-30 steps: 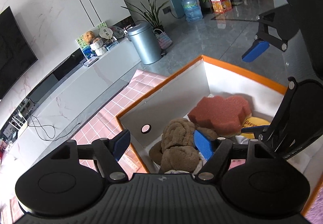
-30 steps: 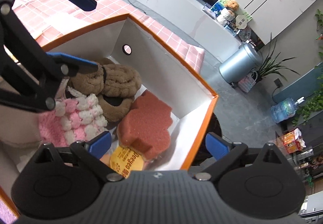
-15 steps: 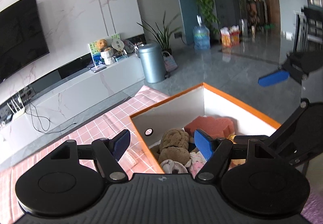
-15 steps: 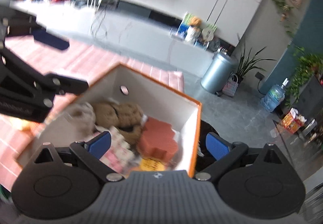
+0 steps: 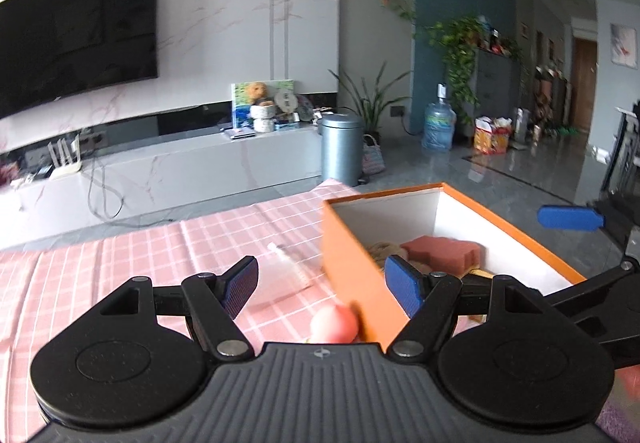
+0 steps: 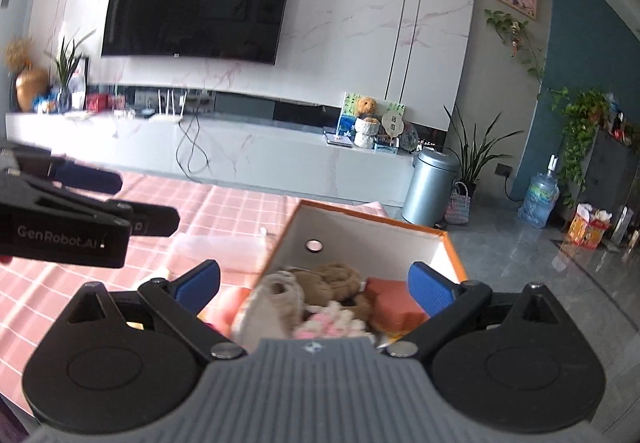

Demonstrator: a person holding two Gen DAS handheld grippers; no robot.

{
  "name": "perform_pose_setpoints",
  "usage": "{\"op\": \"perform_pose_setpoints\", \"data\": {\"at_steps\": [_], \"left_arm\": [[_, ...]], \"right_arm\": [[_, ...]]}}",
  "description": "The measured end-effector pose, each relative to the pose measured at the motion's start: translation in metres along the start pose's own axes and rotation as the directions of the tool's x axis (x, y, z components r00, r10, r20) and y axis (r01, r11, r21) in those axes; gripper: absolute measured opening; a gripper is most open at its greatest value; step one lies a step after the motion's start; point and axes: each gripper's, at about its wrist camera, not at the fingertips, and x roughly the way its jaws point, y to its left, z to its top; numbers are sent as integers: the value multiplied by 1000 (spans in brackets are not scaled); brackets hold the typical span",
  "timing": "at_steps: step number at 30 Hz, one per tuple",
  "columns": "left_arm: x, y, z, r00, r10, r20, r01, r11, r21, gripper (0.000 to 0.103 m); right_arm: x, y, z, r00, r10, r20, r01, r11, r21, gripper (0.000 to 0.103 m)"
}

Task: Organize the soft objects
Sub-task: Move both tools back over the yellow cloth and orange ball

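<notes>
An orange box with a white inside point(image 5: 352, 243) point(image 6: 360, 235) stands on the pink checked tablecloth point(image 5: 140, 255). It holds a red-brown sponge point(image 5: 440, 249) point(image 6: 390, 301), a brown plush toy point(image 6: 332, 279), a beige knitted piece point(image 6: 276, 303) and a pink-white knitted piece point(image 6: 332, 323). My left gripper point(image 5: 322, 283) is open and empty, held left of and above the box's near wall. My right gripper point(image 6: 314, 289) is open and empty above the box. A pink soft object point(image 5: 334, 325) lies on the cloth beside the box.
A clear plastic bag point(image 5: 288, 271) point(image 6: 216, 251) lies on the cloth left of the box. Behind the table are a white TV cabinet point(image 5: 180, 171), a grey bin point(image 5: 342, 147) and a water bottle point(image 5: 438, 127). The left gripper's arm point(image 6: 60, 227) shows at the left of the right wrist view.
Both grippers have risen and tilted up away from the box, so the room now fills the views. The left gripper moved left, off the box, over the cloth.
</notes>
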Motion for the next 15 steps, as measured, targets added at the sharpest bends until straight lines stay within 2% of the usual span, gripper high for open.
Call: {"op": "perform_pose_setpoints", "data": {"at_steps": [8,15], "left_arm": [[-15,36,-28,998,55,-43,-58,995,-77,85],[-27,63,-55,993,97,-64,-104,987,-120,85]], "right_arm": [[-8,44,-8,998,39,47,-37,998,-45,98],[-5,82,-20,996,82,32,-78,990,-119,98]]}}
